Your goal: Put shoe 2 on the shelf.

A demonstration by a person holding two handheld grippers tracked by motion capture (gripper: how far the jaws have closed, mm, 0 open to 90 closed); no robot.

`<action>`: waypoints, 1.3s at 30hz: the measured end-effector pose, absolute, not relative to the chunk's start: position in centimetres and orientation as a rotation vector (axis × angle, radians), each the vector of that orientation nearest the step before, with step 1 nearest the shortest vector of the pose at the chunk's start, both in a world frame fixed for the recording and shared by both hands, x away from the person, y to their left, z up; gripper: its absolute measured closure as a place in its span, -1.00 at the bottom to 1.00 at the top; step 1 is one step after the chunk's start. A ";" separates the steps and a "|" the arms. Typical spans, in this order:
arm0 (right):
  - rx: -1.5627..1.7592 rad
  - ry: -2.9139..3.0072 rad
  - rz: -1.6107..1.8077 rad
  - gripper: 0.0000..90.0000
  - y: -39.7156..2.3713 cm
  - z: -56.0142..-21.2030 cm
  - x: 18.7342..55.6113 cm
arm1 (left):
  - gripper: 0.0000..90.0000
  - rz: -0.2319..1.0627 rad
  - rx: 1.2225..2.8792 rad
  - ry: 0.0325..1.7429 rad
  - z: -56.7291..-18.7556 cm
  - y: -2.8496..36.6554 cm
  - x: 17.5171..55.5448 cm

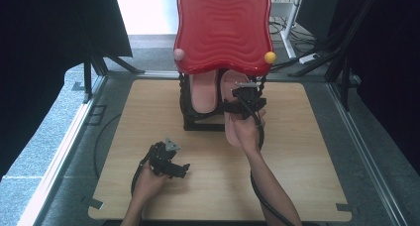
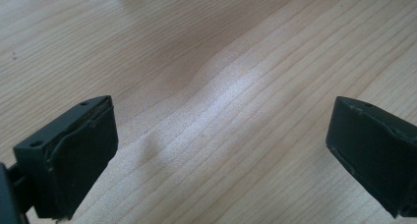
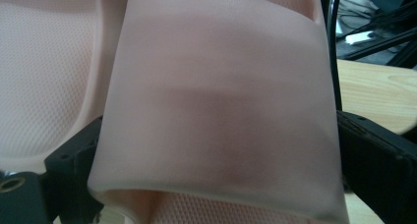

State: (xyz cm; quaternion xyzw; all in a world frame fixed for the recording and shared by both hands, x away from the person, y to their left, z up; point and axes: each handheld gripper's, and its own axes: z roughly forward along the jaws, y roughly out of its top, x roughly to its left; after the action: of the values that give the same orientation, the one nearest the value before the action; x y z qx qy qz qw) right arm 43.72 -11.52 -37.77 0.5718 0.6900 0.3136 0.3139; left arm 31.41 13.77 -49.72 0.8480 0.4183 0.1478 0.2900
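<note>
Your right claw [image 1: 243,105] clamps the pink insole [image 3: 221,101] across its width, at the black rack [image 1: 190,122] under the red tray [image 1: 223,28]. Your left claw [image 1: 171,161] gapes wide over bare surface [image 2: 221,62].

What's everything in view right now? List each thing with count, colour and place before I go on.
slipper: two, pale pink; one in the right gripper's jaws, lower end on the table, the other standing in the rack.
rack: one, black, mid-table at the far side, under the tray.
tray: one, red, wavy-edged, on top of the rack.
balls: two, pink at the tray's left corner, yellow at its right.
table: one, light wood.
right gripper: black, shut on the slipper.
left gripper: black, open over bare table near the front.
</note>
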 end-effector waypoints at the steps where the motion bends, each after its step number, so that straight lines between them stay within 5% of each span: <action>1: 1.506 1.817 0.819 -0.90 -11.4 -37.8 43.8 | -1.00 0.394 2.262 1.115 -49.7 13.8 31.4; 39: 1.418 1.854 0.919 -1.00 -11.9 -37.0 43.7 | -1.00 0.385 2.271 1.105 -49.8 13.5 31.3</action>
State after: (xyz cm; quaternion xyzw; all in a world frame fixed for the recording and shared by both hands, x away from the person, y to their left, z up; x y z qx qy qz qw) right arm 43.71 -11.93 -36.97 0.5372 0.7023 0.3483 0.3112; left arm 31.33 13.47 -49.82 0.8509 0.4141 0.1441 0.2894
